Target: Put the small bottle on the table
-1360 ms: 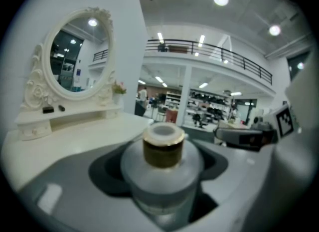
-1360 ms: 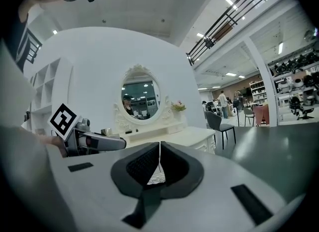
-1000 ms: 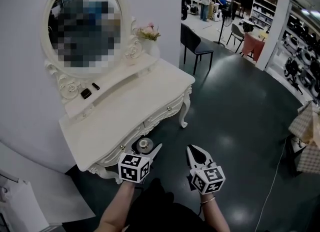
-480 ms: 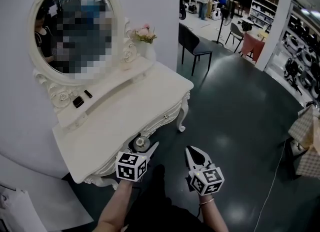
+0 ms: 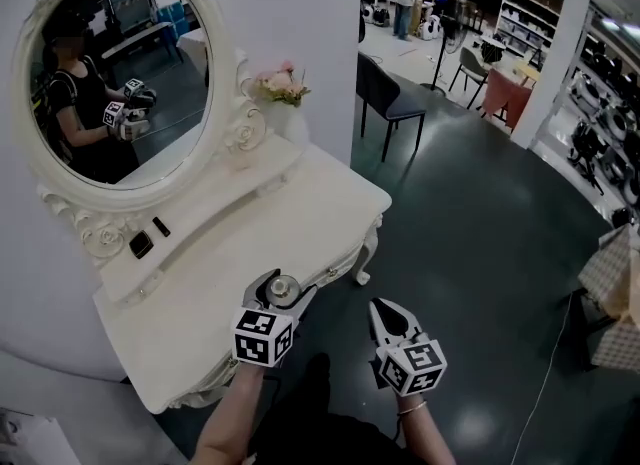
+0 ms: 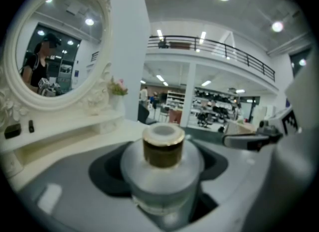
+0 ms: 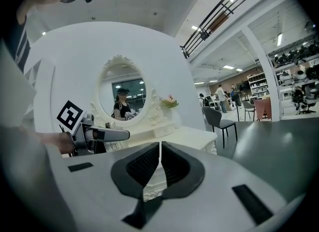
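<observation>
1. Head view: the left tongs [image 5: 286, 291] are carrying the small frosted-glass bottle [image 5: 284, 287], gold-brown cap upward. They are now arriving at the front edge of the white dressing-table worktop [image 5: 270, 218]. A second ago the bottle was showing against the drawer front, short of the top. The table and its oval white-framed mirror [image 5: 115, 73] are sliding leftward and nearer in the picture, so the person is evidently closing in. The right tongs [image 5: 378, 309] are trailing over the dark floor [image 5: 480, 253], apart from the table, as before.

2. Left gripper view: the left tongs [image 6: 162, 173] are clamping the bottle [image 6: 162, 168] by its body and holding it upright. The worktop [image 6: 55, 148] is spreading out ahead and to the left, beneath the mirror [image 6: 55, 41]. The bottle's base is hidden, so contact with any surface cannot be read here.

3. Right gripper view: the right tongs [image 7: 159, 168] are pressing together with nothing between them. The left tongs [image 7: 99, 135] are showing at the left, with the worktop [image 7: 192, 136] beyond.

4. Reading: the carry is probably nearing its end. The bottle is not yet standing on the worktop. Whether it is already over the edge or just beside it cannot be told. Advancing over bare surface, lowering, and releasing are likely what remains.
</observation>
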The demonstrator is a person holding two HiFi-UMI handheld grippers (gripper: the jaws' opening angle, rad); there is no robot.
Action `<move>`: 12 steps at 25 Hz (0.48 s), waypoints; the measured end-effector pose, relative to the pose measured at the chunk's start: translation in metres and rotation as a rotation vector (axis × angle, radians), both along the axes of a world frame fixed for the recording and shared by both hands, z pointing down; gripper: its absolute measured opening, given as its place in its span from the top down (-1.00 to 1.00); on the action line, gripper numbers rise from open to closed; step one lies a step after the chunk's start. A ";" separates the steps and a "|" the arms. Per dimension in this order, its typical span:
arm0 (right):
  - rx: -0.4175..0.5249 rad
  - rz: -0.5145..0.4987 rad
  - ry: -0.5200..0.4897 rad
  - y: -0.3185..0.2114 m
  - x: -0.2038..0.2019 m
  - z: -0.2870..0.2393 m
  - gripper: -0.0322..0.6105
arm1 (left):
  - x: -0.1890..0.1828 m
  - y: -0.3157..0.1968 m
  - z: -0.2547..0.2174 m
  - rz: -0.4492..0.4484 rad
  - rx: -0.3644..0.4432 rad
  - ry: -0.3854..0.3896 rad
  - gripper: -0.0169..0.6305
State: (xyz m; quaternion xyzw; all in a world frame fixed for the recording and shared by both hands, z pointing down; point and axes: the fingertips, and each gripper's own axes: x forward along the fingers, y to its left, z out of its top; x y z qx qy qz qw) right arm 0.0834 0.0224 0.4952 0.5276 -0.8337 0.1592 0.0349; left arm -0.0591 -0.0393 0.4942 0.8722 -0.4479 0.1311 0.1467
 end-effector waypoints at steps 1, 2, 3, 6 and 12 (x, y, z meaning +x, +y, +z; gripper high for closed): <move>0.000 -0.001 0.001 -0.009 0.000 0.000 0.89 | 0.001 -0.009 0.000 0.001 0.000 0.000 -0.11; 0.000 -0.001 0.001 -0.017 0.000 -0.001 0.88 | 0.001 -0.018 0.000 0.001 0.000 0.001 -0.11; -0.001 0.000 0.002 -0.025 0.000 -0.001 0.89 | 0.002 -0.026 -0.001 0.002 -0.001 0.001 -0.11; -0.005 -0.002 0.005 -0.047 -0.002 -0.003 0.89 | 0.003 -0.049 -0.003 0.004 0.001 0.004 -0.11; -0.006 -0.007 0.010 -0.086 -0.008 -0.006 0.88 | 0.003 -0.091 -0.007 0.012 0.005 0.008 -0.11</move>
